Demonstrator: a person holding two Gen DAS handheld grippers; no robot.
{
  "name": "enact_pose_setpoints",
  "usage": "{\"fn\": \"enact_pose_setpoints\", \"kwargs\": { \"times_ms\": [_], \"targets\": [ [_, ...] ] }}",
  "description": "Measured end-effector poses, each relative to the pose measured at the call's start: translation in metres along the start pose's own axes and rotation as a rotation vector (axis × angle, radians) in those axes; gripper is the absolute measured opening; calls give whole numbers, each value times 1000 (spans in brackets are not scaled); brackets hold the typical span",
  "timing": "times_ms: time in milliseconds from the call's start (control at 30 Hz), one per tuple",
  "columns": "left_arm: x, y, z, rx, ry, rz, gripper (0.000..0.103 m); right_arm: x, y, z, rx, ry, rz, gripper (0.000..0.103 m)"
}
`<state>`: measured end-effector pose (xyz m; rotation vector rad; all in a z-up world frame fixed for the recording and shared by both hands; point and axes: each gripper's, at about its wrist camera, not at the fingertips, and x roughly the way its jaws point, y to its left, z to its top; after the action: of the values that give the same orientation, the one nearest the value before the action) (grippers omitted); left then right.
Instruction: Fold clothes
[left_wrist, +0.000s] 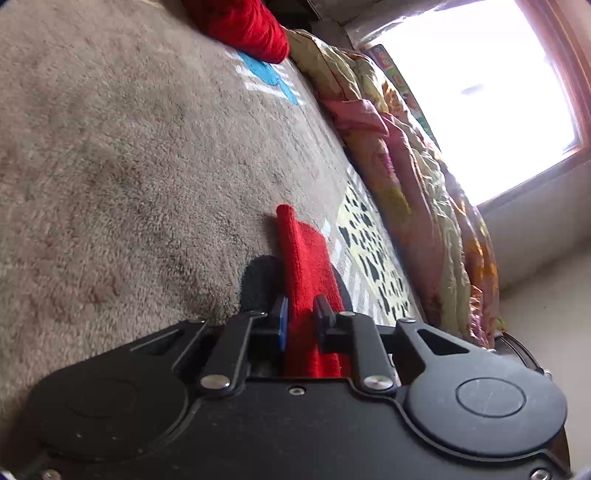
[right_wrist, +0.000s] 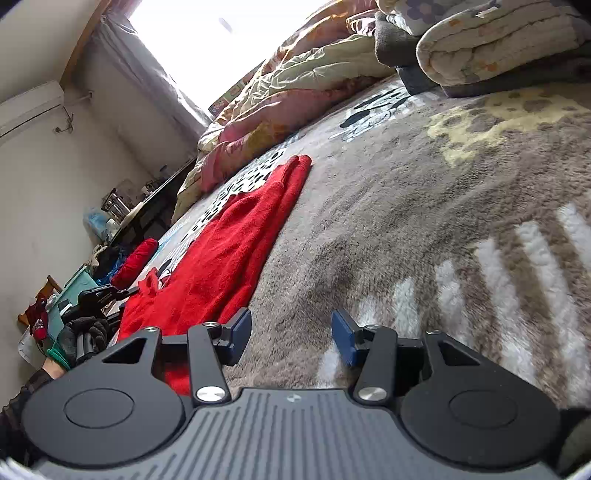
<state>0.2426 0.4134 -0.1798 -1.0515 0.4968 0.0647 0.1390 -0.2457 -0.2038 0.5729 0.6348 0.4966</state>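
Left tool (left_wrist: 301, 314): pinching a narrow strip of the red sweater (right_wrist: 221, 251), cloth running up between the fingers, looks like a sleeve or cuff end, cannot tell which. Right tool (right_wrist: 291, 336): spread wide, nothing between the fingers, low over the grey blanket (right_wrist: 406, 229) just beside the sweater's near edge.

Sweater spread fairly flat on the bed, along the blanket's window-side edge, long side doubled into a ridge tapering to a point toward the far end. Left tool also visible in the right view, at the sweater's far left corner.

Handling, as a guess: knit, soft, light, limp, no stiffness; will sag and drag on the fluffy blanket rather than slide. Not fragile. Best hold at hems, cuffs or shoulder seams, pinching both layers at an edge; mid-panel grabs likely to bunch.

Fold stage unclear: fits either partly folded or still being laid out.

Farther: second red bundle (left_wrist: 243, 26) near the bed's far corner, crumpled quilt (right_wrist: 295, 92) along the window edge, rolled bedding (right_wrist: 498, 44) at the head.
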Motion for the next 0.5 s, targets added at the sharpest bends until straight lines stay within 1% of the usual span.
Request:
{"fn": "enact_pose_setpoints", "kwargs": {
  "times_ms": [33, 100, 200, 300, 367, 400, 500],
  "targets": [
    [-1, 0, 0, 10, -3, -7, 14, 1, -1, 0, 3, -4, 3, 49],
    [-3, -4, -1, 41, -25, -32, 4, 2, -2, 0, 9, -8, 8, 49],
    [-20, -36, -7, 168, -99, -83, 3, 2, -4, 1, 16, -14, 16, 50],
    [-39, -81, -24, 279, -151, -139, 3, 3, -5, 3, 22, -19, 24, 50],
    [-44, -116, -42, 343, -158, -176, 3, 3, -6, 3, 26, -22, 29, 50],
    [-45, -135, -52, 379, -160, -193, 3, 3, -7, 4, 27, -22, 33, 50],
    [-43, -199, -93, 527, -171, -202, 3, 1, -8, 5, 36, -22, 45, 50]
  ]
}}
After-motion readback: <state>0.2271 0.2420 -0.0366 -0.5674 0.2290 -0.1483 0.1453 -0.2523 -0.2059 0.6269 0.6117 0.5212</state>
